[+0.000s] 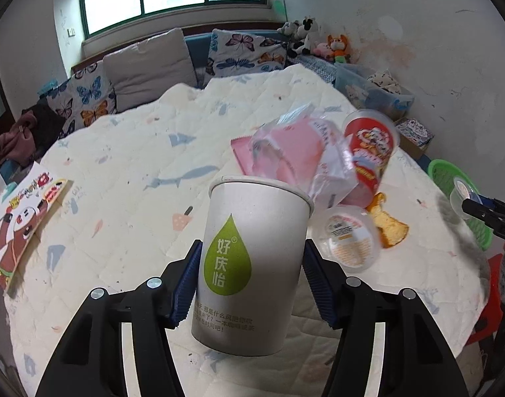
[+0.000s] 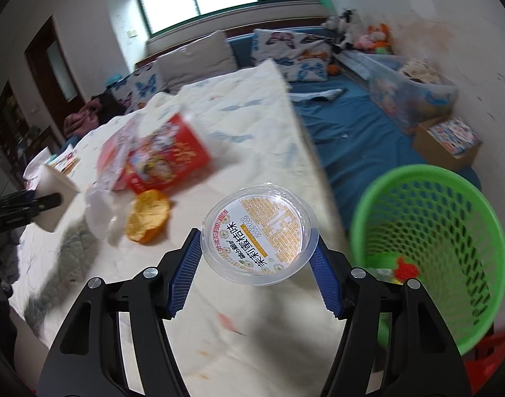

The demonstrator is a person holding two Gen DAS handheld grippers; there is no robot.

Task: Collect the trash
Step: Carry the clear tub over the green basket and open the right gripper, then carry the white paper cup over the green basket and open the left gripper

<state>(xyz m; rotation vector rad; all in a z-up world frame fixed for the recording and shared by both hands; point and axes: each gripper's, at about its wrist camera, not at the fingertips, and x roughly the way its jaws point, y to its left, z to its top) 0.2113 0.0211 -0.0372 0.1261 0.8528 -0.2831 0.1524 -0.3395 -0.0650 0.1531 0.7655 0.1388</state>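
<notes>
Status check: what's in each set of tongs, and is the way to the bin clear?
Left tongs shut on white paper cup. Right tongs shut on clear jelly cup. Green basket just right, nothing between. Red tub, wrappers, peel remain on bed.

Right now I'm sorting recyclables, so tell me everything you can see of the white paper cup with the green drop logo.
The white paper cup has a rolled rim, a green drop logo with white characters and grey print below. It looks like coated paper, undented. It tilts slightly, lifted off the quilted cream bedspread, clamped between the blue ribbed pads of the left gripper. Its inside is hidden.
</notes>
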